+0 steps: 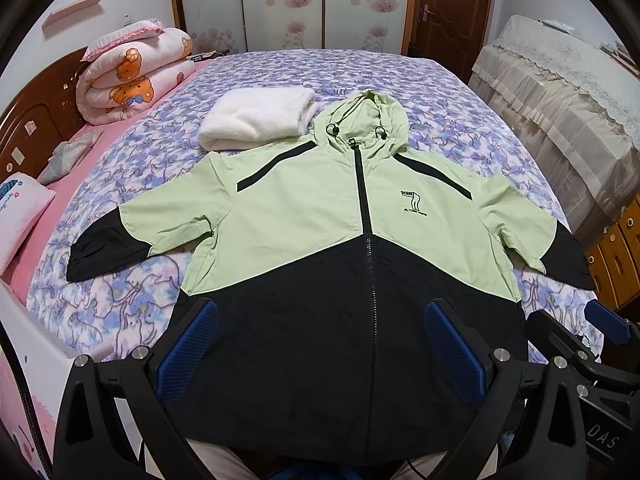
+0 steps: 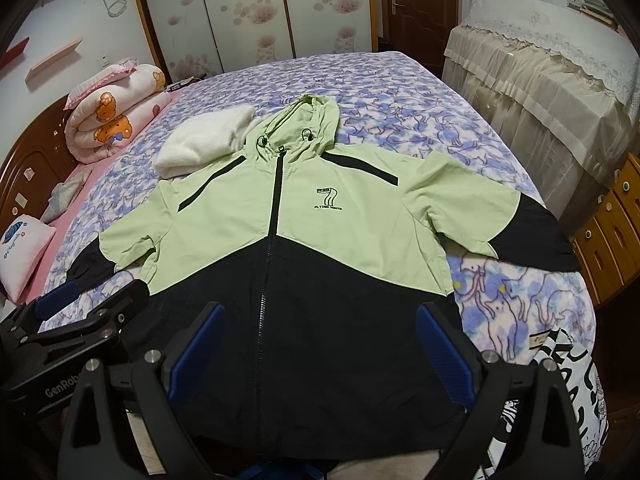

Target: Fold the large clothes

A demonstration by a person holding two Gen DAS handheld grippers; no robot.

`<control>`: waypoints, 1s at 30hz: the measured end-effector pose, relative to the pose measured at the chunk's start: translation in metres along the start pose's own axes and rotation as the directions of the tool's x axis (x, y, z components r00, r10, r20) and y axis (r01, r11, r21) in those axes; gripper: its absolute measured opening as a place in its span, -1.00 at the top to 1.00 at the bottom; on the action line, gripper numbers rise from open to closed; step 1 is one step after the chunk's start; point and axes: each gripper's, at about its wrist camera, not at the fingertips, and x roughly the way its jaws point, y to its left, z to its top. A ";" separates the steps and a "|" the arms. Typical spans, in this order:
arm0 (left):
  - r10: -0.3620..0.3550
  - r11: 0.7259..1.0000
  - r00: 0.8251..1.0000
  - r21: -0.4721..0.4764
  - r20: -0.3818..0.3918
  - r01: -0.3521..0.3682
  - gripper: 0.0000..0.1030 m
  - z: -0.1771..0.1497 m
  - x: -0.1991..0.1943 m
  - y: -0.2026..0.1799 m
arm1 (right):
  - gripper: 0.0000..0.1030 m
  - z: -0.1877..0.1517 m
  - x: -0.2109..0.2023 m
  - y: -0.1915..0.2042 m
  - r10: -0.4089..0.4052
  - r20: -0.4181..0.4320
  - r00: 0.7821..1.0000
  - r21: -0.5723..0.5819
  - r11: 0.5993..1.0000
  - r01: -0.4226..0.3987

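A light green and black hooded jacket lies flat on the bed, zipped, front up, sleeves spread to both sides and hood pointing to the far end. My left gripper hovers open over the black hem area, blue pads wide apart with nothing between them. My right gripper is also open above the hem, a little to the right of the left one. The right gripper's fingers show at the right edge of the left wrist view. The left gripper's fingers show at the left edge of the right wrist view.
A folded white fleece garment lies beside the hood. The floral bedspread covers the bed. A rolled pink quilt and a pillow sit by the wooden headboard on the left. A lace-covered cabinet stands on the right.
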 end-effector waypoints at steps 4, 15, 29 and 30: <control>0.001 1.000 1.000 -0.004 -0.002 -0.001 -0.98 -0.001 0.000 0.001 | -0.87 -0.001 0.000 0.000 0.000 -0.001 1.000 0.000 1.000 0.000; 0.004 1.000 1.000 -0.009 -0.008 -0.004 -0.98 -0.003 0.001 0.007 | -0.87 -0.001 0.000 0.001 0.000 -0.003 1.000 0.001 1.000 0.000; 0.003 1.000 1.000 -0.012 -0.025 -0.003 -0.98 -0.003 0.005 0.006 | -0.87 -0.007 0.002 0.002 0.002 -0.013 1.000 0.009 1.000 -0.002; 0.003 1.000 1.000 -0.012 -0.025 -0.004 -0.98 -0.003 0.005 0.006 | -0.87 -0.006 0.002 0.001 0.004 -0.014 1.000 0.008 1.000 -0.004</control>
